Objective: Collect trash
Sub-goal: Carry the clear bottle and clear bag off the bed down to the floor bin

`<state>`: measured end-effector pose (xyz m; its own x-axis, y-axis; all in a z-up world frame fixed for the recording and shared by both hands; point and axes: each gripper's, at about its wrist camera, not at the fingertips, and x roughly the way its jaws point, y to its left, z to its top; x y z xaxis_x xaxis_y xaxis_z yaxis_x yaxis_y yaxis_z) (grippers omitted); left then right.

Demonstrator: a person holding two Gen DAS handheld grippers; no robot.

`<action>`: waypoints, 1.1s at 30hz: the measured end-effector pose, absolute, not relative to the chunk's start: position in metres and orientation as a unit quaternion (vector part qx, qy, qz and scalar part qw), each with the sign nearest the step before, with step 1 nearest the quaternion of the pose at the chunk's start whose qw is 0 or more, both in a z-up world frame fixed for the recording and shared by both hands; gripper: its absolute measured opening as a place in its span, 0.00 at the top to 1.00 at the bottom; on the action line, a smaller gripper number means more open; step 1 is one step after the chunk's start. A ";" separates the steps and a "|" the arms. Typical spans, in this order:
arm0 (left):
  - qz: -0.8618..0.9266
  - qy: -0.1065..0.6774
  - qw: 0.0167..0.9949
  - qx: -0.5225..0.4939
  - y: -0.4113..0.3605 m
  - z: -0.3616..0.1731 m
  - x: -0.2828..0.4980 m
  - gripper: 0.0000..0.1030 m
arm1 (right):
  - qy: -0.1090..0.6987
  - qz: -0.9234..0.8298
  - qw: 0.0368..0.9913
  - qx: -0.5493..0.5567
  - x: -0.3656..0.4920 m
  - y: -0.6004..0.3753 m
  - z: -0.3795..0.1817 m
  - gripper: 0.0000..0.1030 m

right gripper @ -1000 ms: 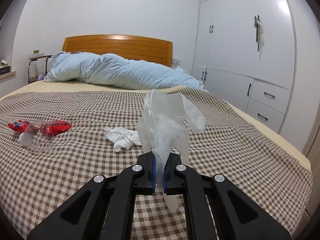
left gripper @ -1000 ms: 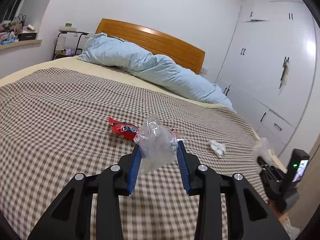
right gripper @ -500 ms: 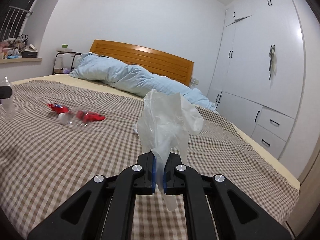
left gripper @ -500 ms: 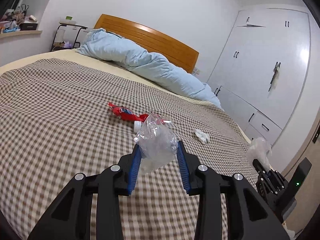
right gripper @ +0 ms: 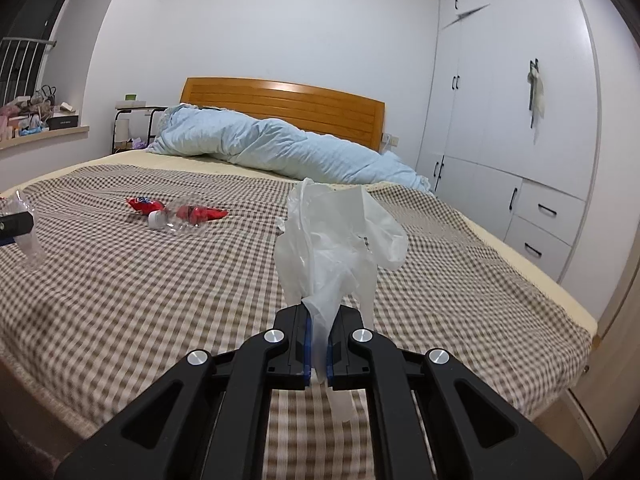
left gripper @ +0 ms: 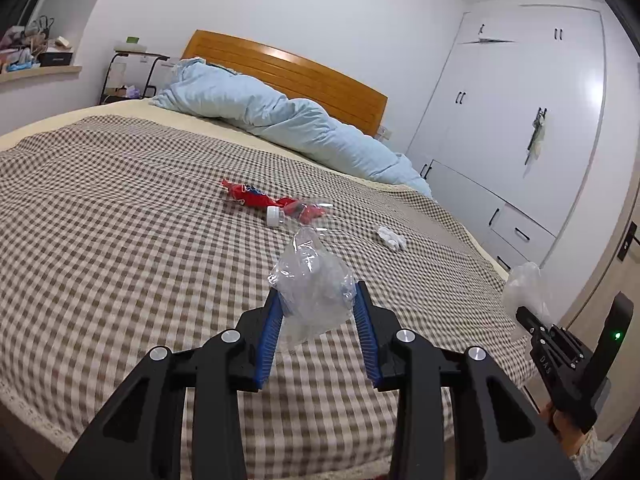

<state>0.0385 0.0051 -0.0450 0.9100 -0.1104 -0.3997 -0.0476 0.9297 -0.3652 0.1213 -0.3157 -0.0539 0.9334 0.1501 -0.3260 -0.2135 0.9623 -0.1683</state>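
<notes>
At frame centre, the left gripper (left gripper: 316,316) pinches a crumpled clear plastic wrapper (left gripper: 314,284) while the right gripper (right gripper: 316,350) clamps a thin white plastic bag (right gripper: 340,240) (presumably held ready to take trash).

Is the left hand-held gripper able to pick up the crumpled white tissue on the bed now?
Probably not: the left hand-held gripper already holds a crumpled clear plastic piece, and the tissue lies farther ahead.

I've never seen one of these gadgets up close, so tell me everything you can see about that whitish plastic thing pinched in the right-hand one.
The white plastic bag is thin, translucent and crumpled. It stands bunched up above the right gripper, whose blue-padded fingers are shut on its gathered neck, and a short tail hangs below them. It is held in the air above the checked bedspread and touches only the gripper.
</notes>
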 end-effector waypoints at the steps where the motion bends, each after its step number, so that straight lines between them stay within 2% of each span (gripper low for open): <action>1: -0.018 0.210 0.960 -0.185 0.004 -0.045 0.036 0.68 | 0.158 0.093 0.978 -0.099 0.116 -0.317 -0.053 0.95; 17: -0.057 0.221 0.963 -0.144 -0.037 -0.059 -0.021 0.68 | 0.182 0.120 0.972 -0.083 0.050 -0.323 -0.067 0.95; 33: -0.129 0.282 0.946 -0.099 -0.096 -0.091 -0.058 0.67 | 0.244 0.157 0.954 -0.068 -0.011 -0.330 -0.103 0.95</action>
